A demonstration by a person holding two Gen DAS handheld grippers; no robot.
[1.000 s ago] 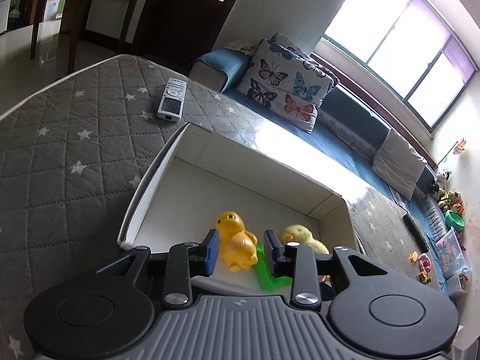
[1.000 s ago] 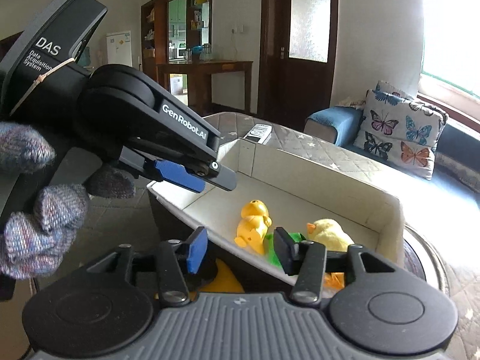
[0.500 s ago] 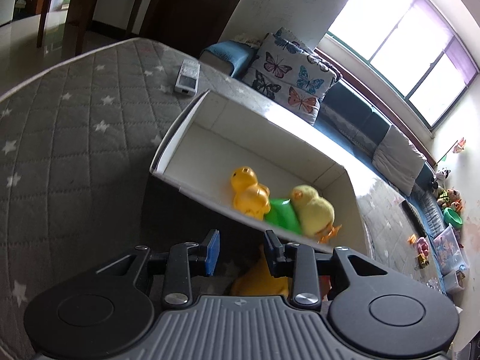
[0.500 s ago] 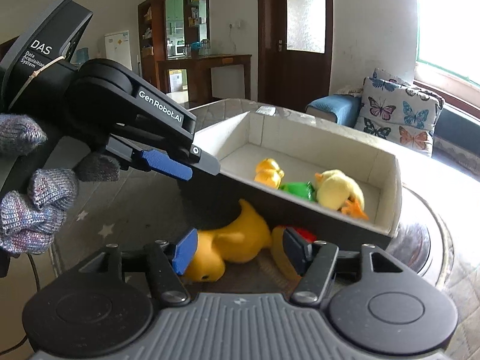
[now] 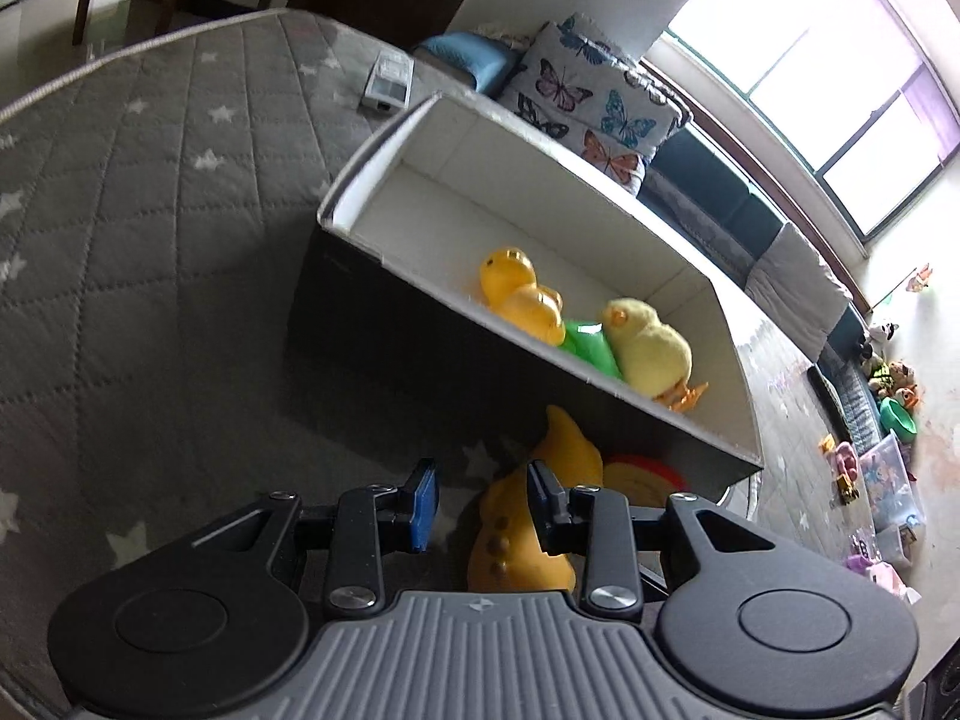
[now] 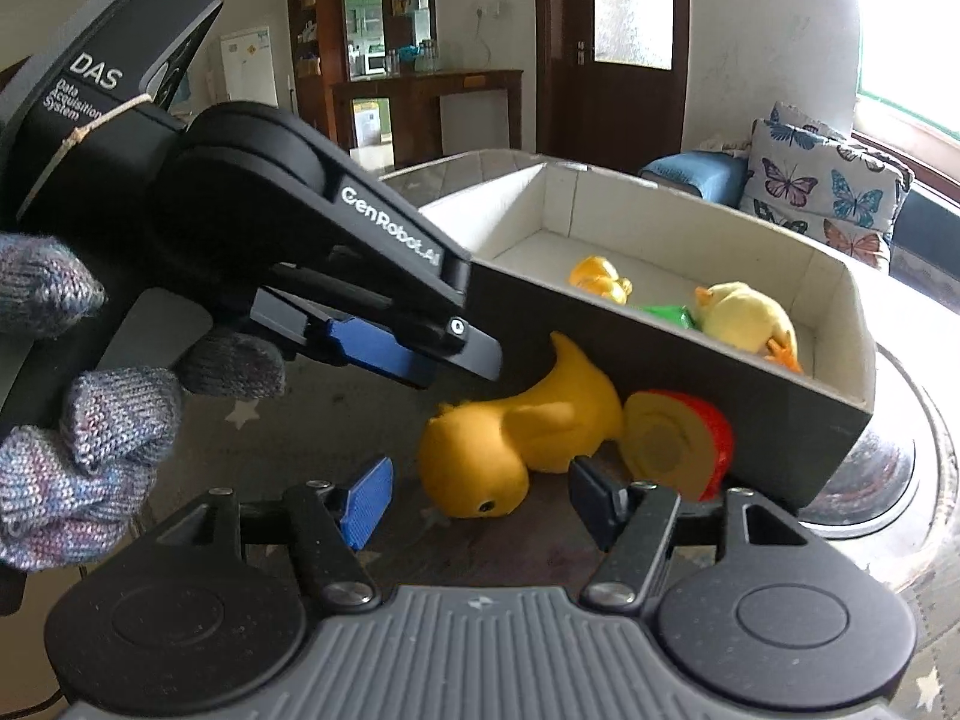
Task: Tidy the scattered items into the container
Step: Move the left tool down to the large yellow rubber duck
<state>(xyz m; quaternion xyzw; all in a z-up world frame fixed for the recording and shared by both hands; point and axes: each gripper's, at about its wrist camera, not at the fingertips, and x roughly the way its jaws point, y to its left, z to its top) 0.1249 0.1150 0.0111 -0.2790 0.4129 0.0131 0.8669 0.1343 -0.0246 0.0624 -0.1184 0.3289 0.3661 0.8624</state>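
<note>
Both tongs hang released over the big yellow duck (image 6: 480,456) lying on the worktop (image 5: 150,240) beside the box (image 6: 660,372) (three toys already inside). Right tongs (image 6: 480,501) bracket its head, left tongs (image 5: 483,501) its back; next, probably clench and lift over the rim.

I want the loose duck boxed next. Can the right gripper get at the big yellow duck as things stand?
Probably yes. The right gripper is open right in front of the big yellow duck, nothing between them. The left gripper hangs above it, and the box sits behind.
</note>
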